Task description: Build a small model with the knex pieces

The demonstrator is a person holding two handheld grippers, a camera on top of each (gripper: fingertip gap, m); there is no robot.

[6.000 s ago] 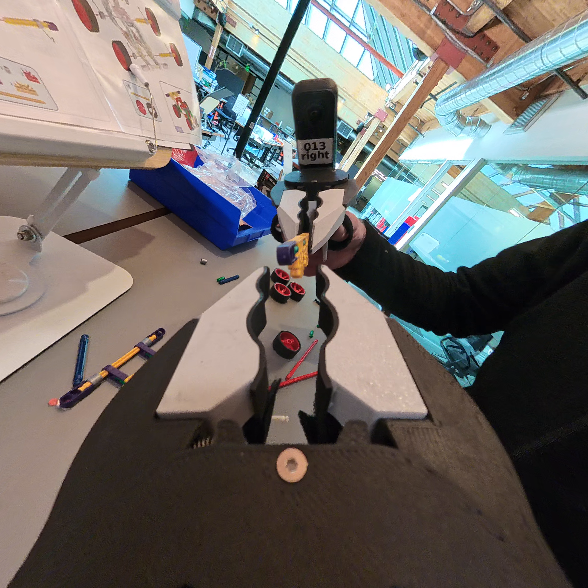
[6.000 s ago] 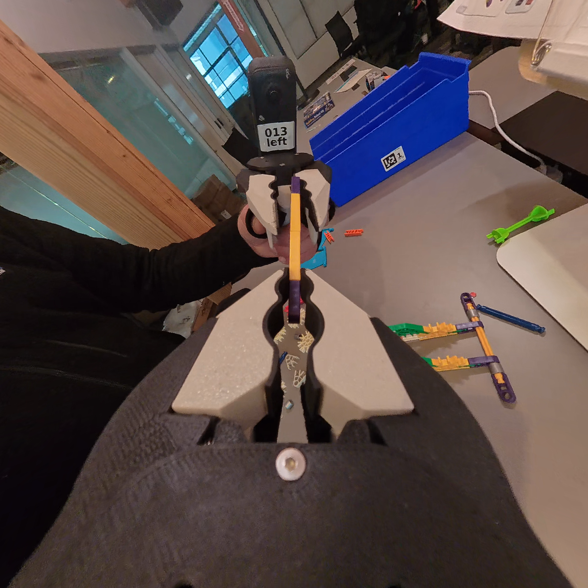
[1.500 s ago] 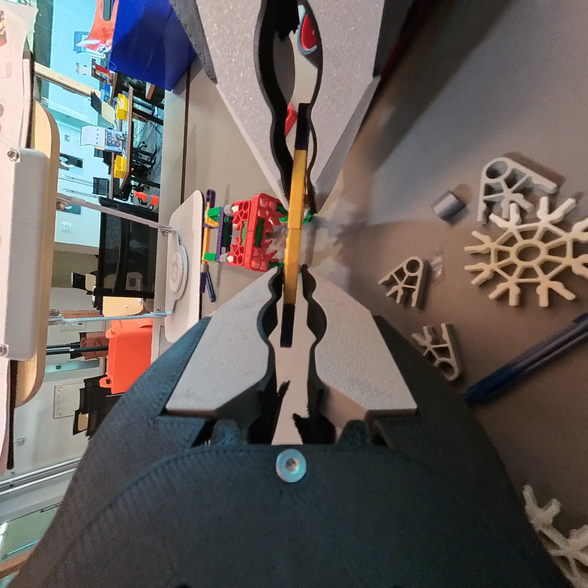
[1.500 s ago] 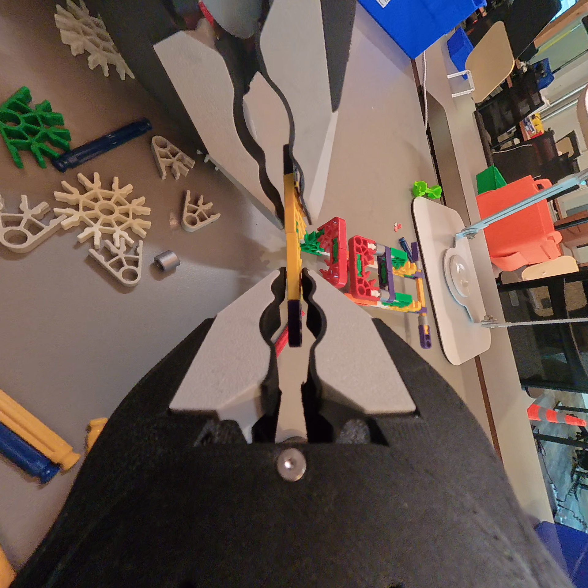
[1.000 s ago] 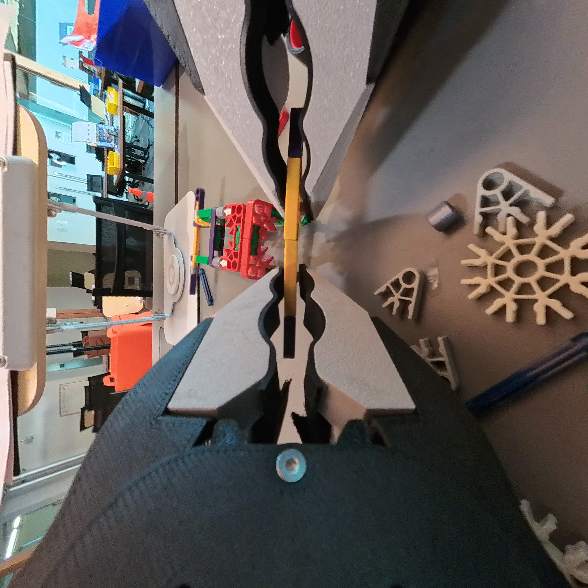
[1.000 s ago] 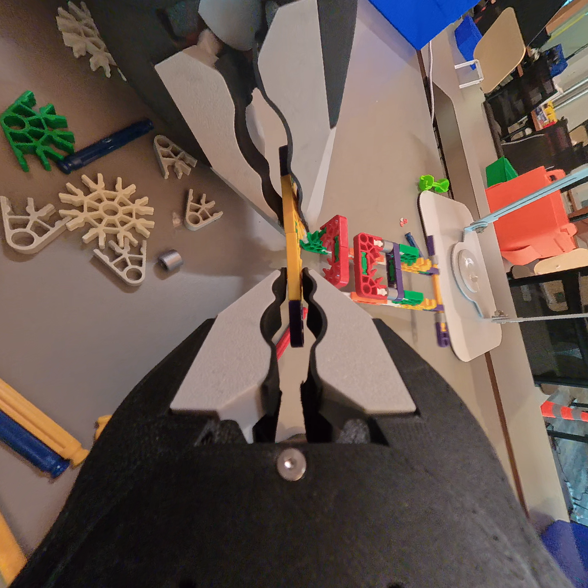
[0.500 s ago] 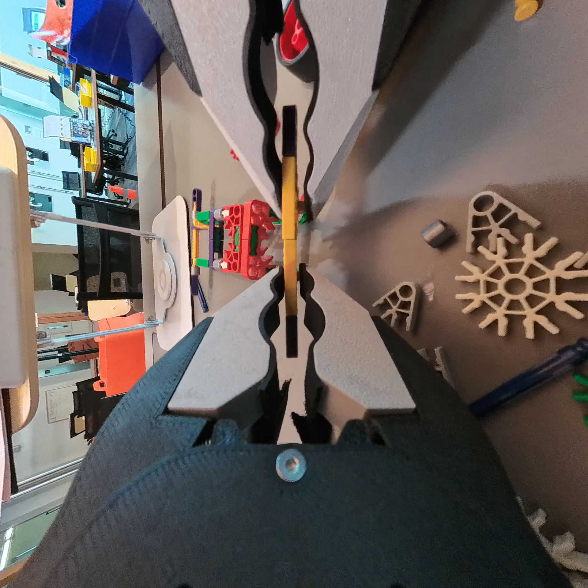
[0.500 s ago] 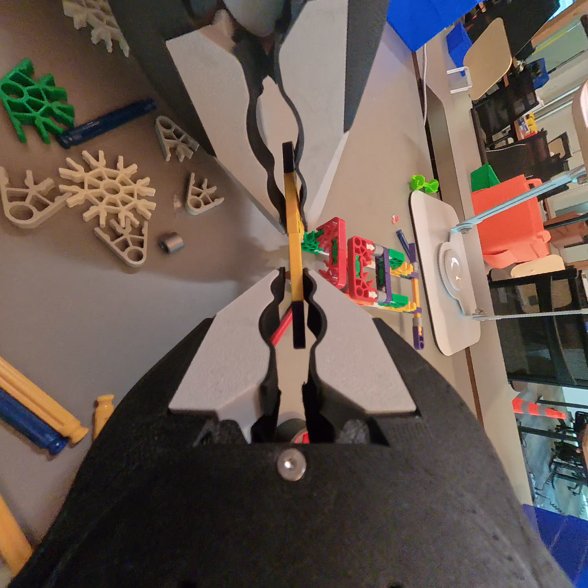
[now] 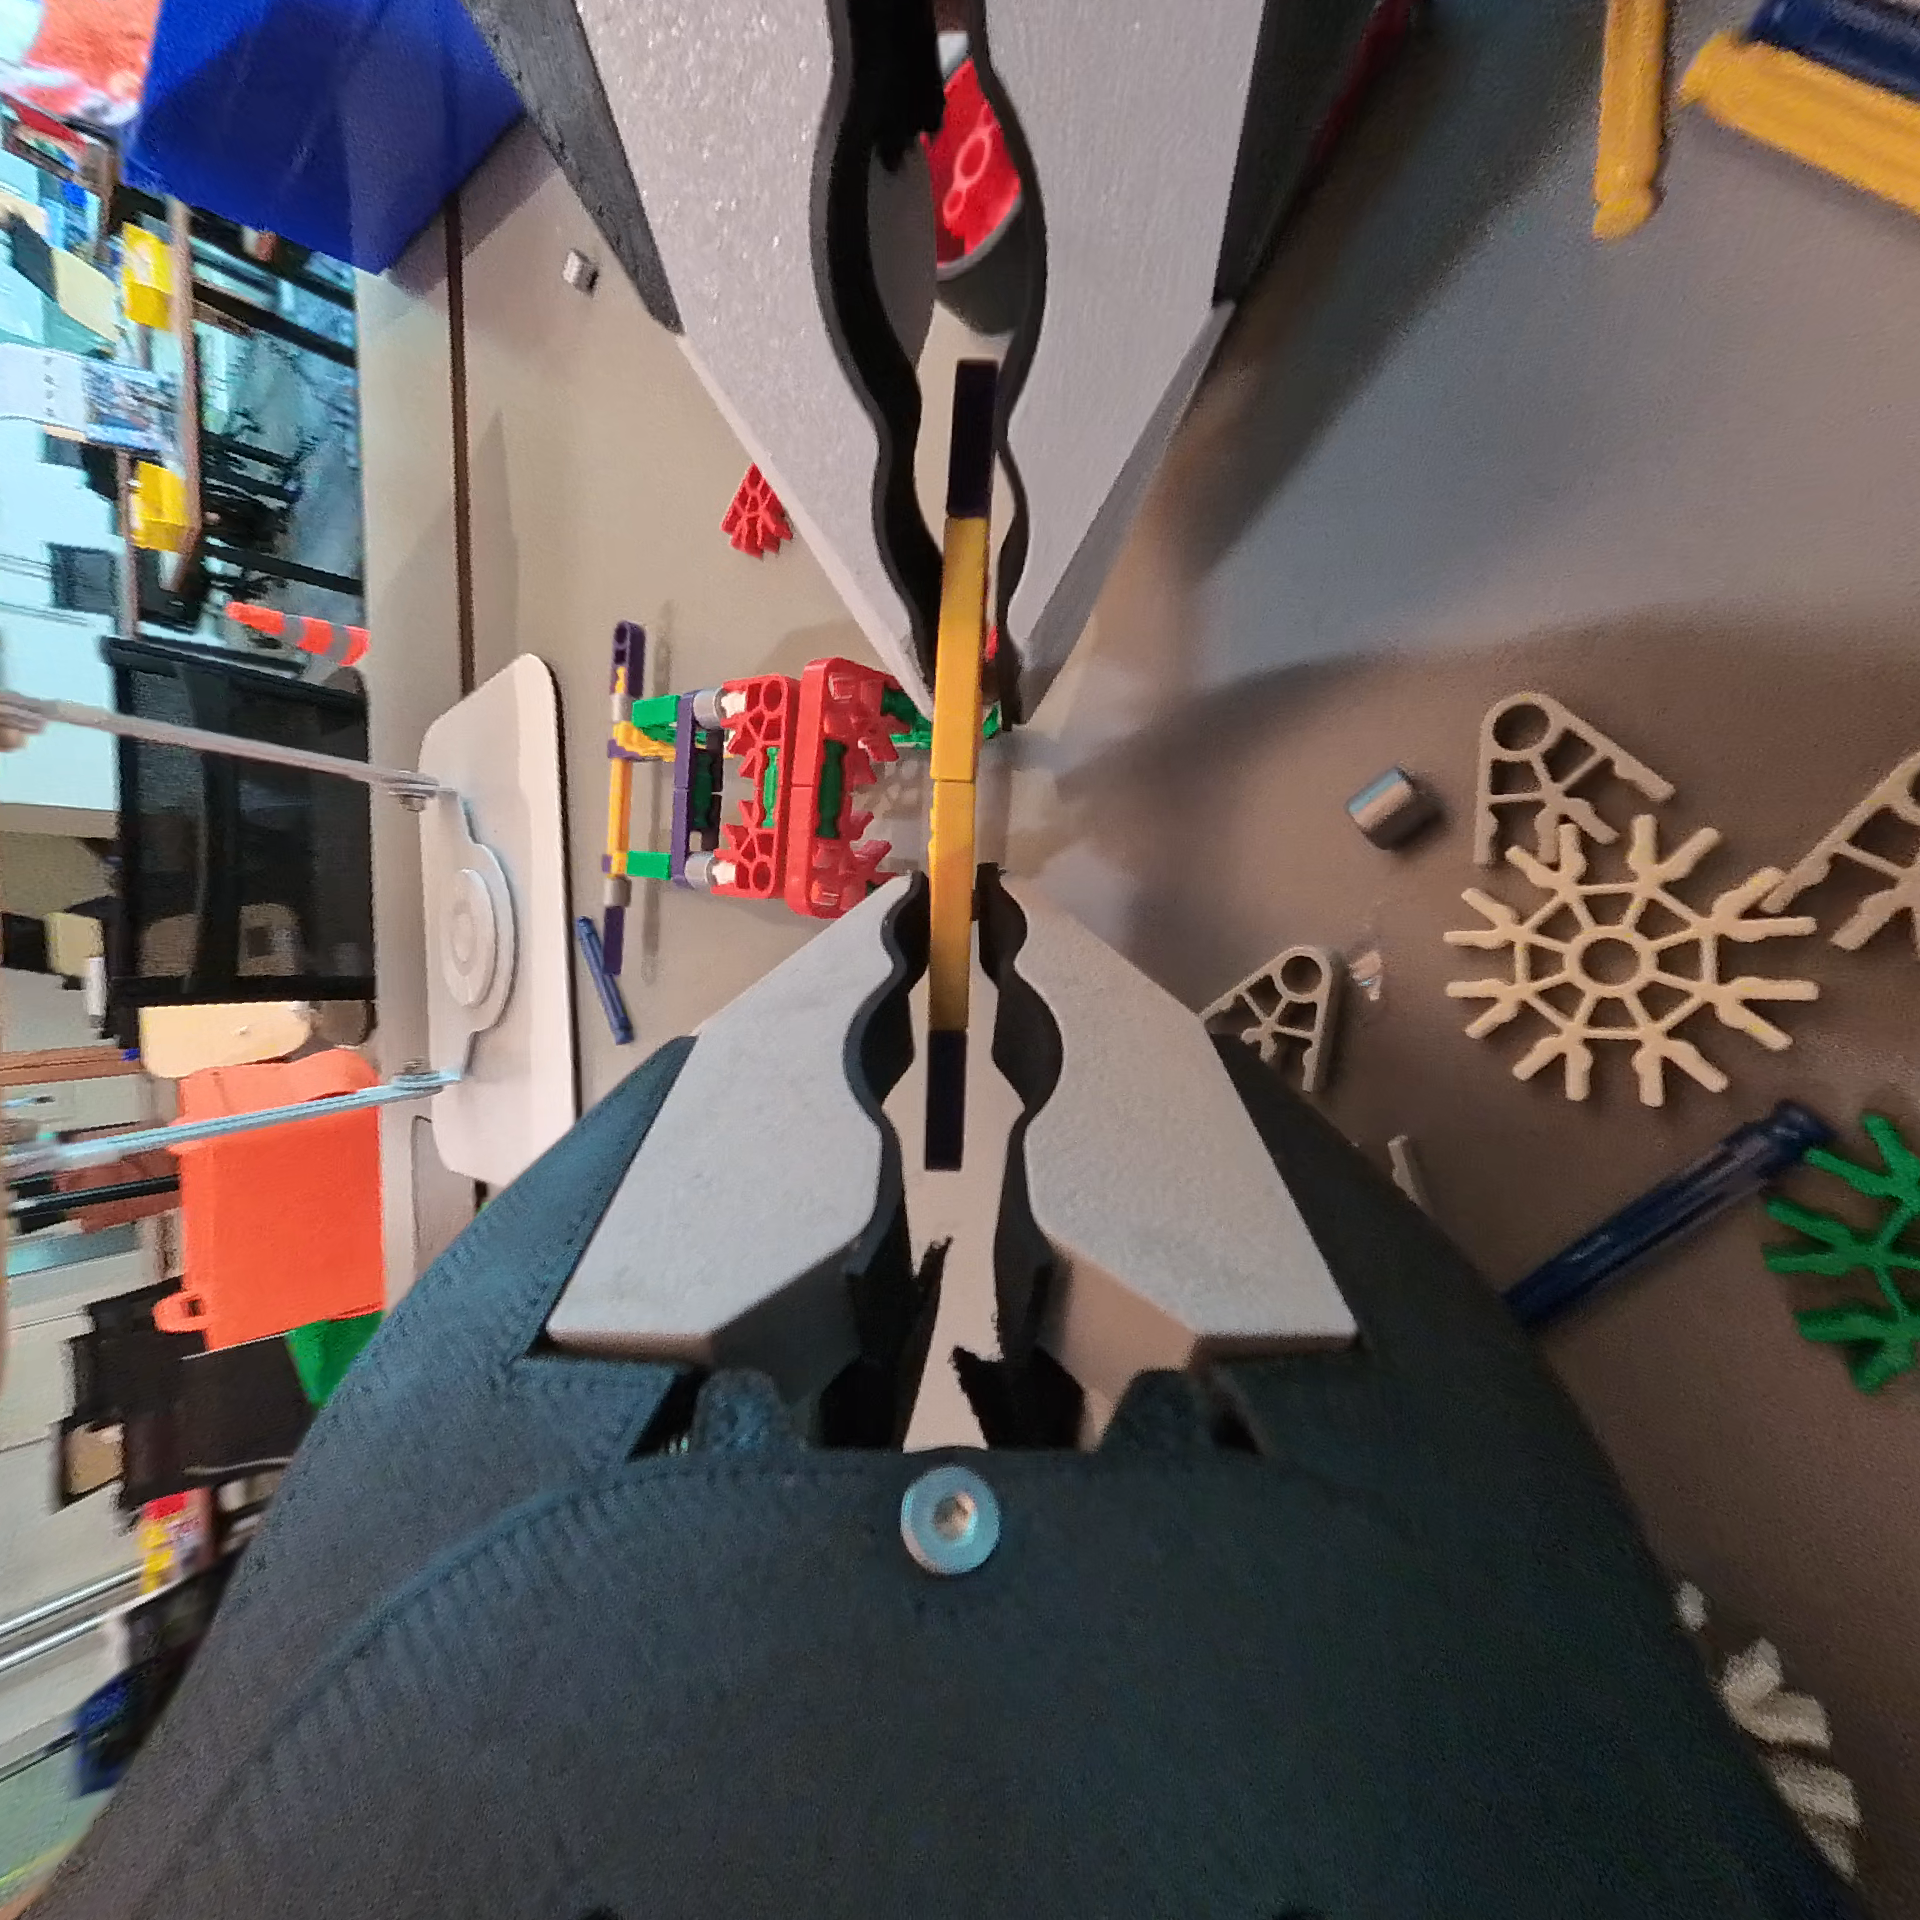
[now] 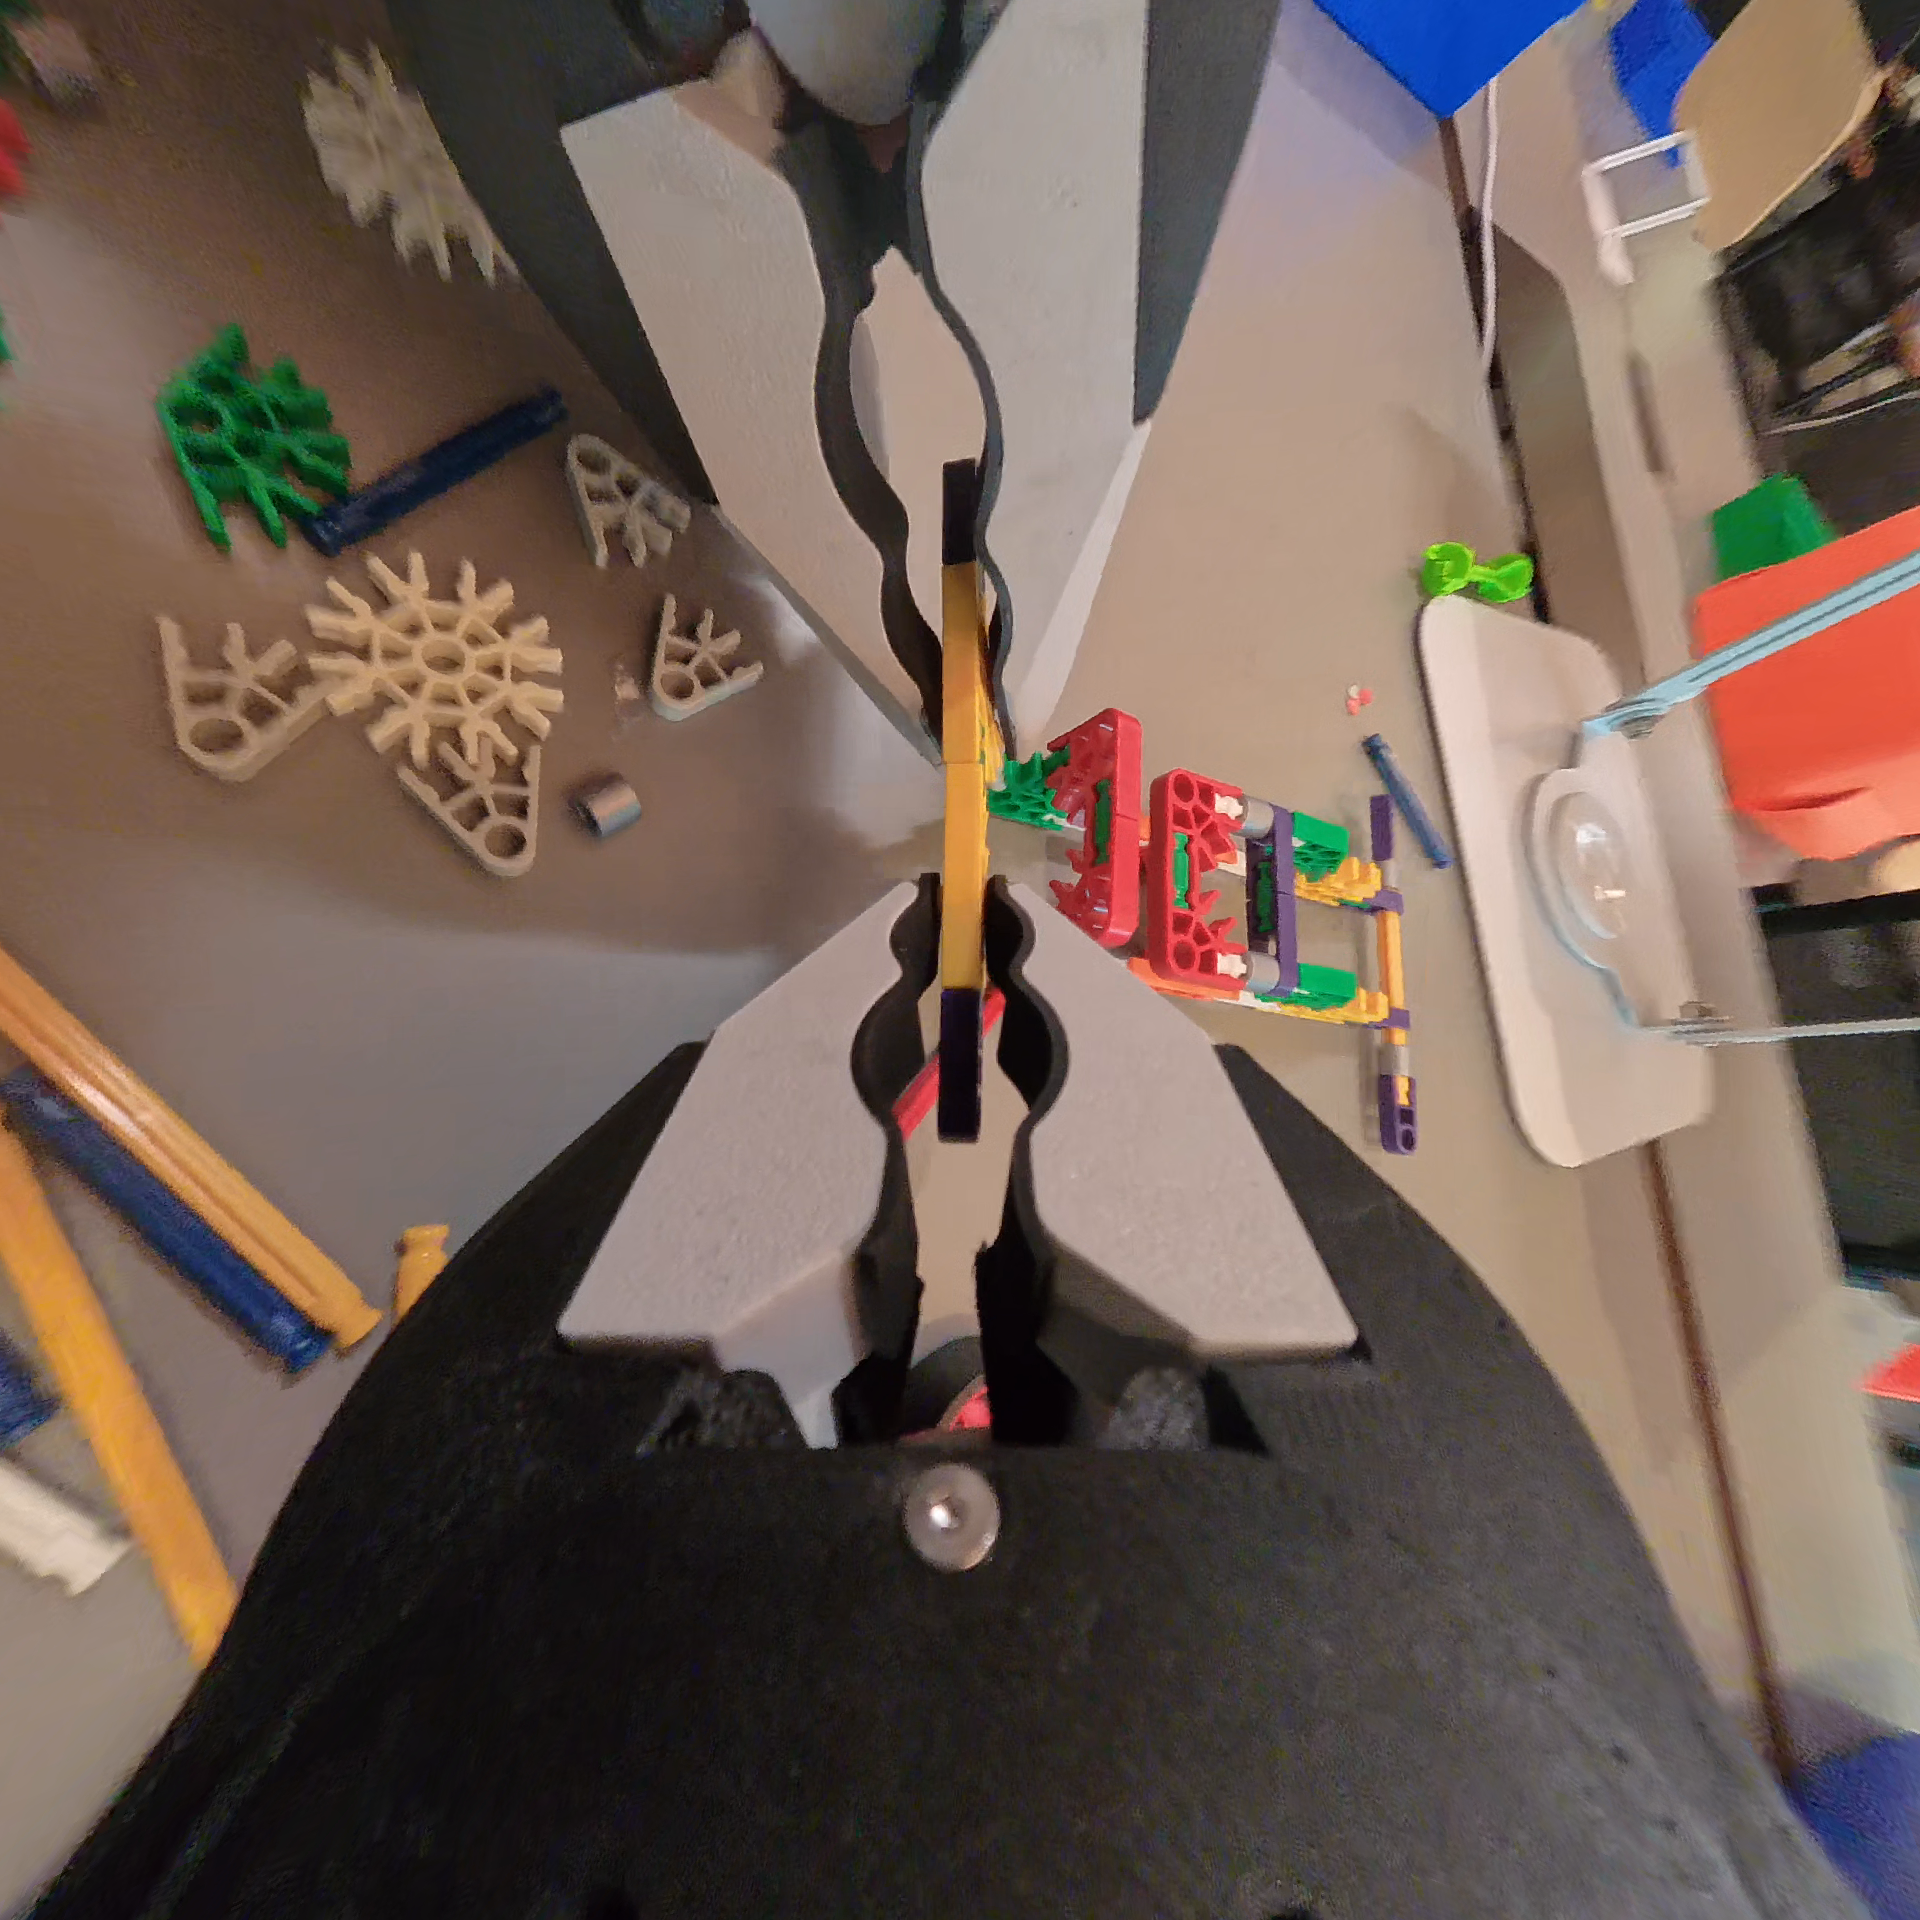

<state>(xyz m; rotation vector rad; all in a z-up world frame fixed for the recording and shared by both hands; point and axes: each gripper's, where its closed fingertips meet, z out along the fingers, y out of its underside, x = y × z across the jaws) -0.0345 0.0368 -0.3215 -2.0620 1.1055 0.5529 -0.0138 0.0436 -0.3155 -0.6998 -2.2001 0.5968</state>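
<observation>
Two grippers hold one yellow rod, end to end.

The left gripper (image 9: 951,914) and the right gripper (image 10: 961,904) are both closed on the yellow rod (image 9: 954,790) with purple ends, above the grey table (image 9: 1455,520); a red and green model (image 9: 790,790) lies just beside, loose pieces around.

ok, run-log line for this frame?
left gripper: shut on yellow rod | right gripper: shut on same rod | red-green assembly: on table, beside
</observation>
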